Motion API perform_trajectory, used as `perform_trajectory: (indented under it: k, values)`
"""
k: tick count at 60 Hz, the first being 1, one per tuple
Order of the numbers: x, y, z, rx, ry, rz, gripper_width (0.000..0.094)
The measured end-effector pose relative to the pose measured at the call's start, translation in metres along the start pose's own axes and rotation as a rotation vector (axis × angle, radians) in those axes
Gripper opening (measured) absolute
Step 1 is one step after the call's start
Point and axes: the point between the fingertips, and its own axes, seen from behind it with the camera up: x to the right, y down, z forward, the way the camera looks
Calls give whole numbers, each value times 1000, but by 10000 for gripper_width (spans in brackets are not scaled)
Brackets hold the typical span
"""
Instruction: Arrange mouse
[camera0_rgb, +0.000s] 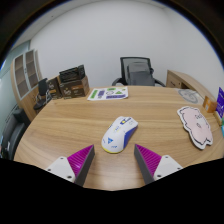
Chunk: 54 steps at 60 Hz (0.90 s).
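Note:
A white computer mouse (119, 134) with blue and yellow marks lies on the round wooden table (70, 125). It sits just ahead of my fingertips, roughly centred between them. A pale cartoon-shaped mouse mat (197, 125) lies on the table to the right, well beyond the right finger. My gripper (113, 160) is open and empty, with the magenta pads (80, 159) spread wide above the table's near part.
A green and white sheet (107, 93) lies at the table's far side. A black office chair (138, 71) stands behind the table. A box with a black device (72, 80) and a shelf (27, 76) stand at the far left. A dark object (220, 102) sits at the right edge.

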Motion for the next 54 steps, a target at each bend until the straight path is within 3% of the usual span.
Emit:
perform_trajectory:
  k: [12, 33, 40, 47, 54]
  values:
    - [36, -10, 9, 14, -15, -54, 812]
    - [29, 4, -18, 22, -42, -146, 487]
    - [17, 15, -35, -18, -76, -125, 415]
    - [6, 27, -60, -46, -103, -74, 414]
    - [37, -21, -98, 70, -46, -10, 417]
